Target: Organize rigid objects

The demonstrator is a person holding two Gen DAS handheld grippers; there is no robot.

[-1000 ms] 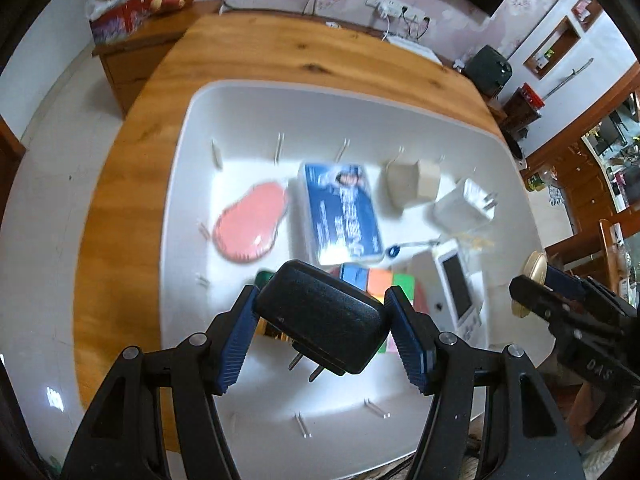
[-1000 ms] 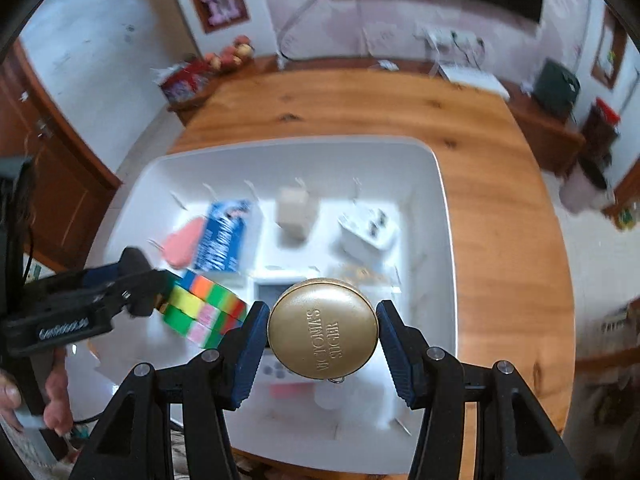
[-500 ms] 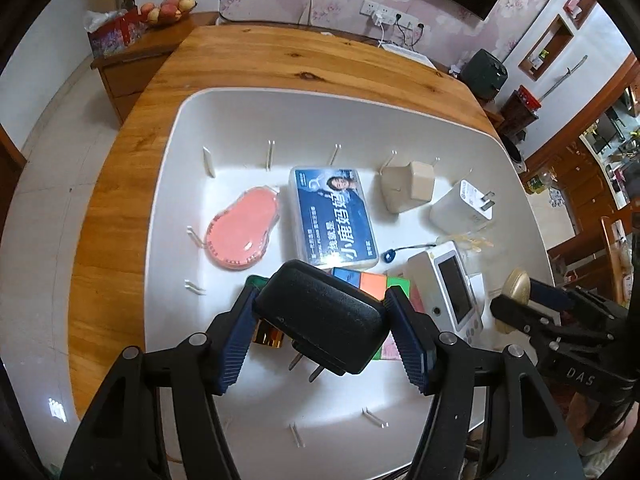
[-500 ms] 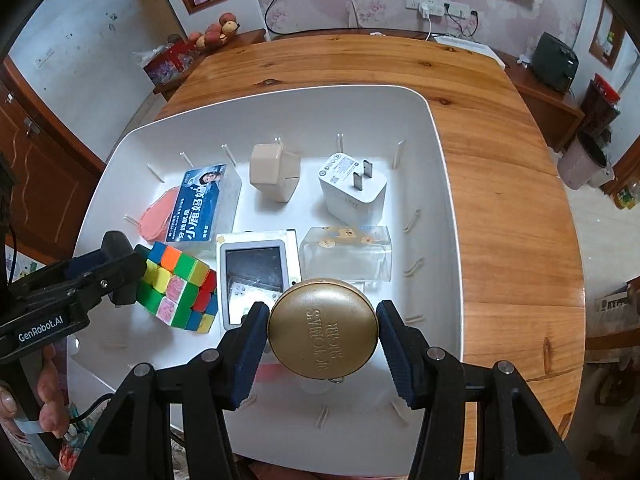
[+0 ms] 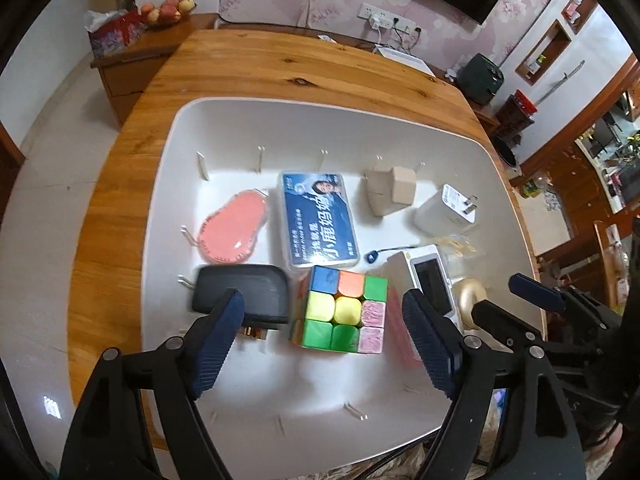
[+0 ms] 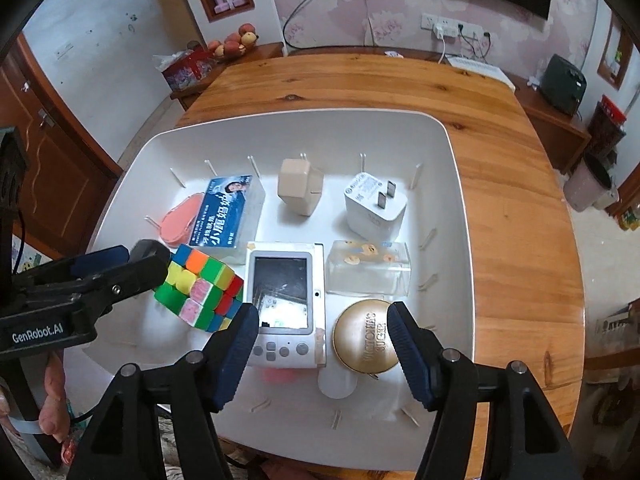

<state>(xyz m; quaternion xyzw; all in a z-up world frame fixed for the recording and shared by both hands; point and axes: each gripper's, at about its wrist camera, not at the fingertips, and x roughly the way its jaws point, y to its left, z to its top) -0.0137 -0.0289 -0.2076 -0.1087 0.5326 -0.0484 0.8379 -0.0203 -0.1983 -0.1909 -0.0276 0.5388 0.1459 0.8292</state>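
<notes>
A white tray (image 5: pixel 192 128) on a wooden table holds the objects. My left gripper (image 5: pixel 324 322) is open above the tray's near side. The black charger (image 5: pixel 240 292) lies in the tray by its left finger, left of the colour cube (image 5: pixel 344 308). My right gripper (image 6: pixel 322 330) is open. The gold round tin (image 6: pixel 366 336) lies in the tray (image 6: pixel 452 168) by its right finger, right of the white handheld console (image 6: pixel 286 300). The tin also shows in the left wrist view (image 5: pixel 470 296).
The tray also holds a pink oval case (image 5: pixel 234 226), a blue-labelled box (image 5: pixel 318 218), a beige block (image 5: pixel 390 194), a white plug adapter (image 6: pixel 374 206) and a clear box (image 6: pixel 368 266). Bare wooden table (image 6: pixel 516 208) lies right of and beyond the tray.
Both grippers have opened. The black charger has left my left gripper and lies in the tray. The gold tin has left my right gripper and lies in the tray.
</notes>
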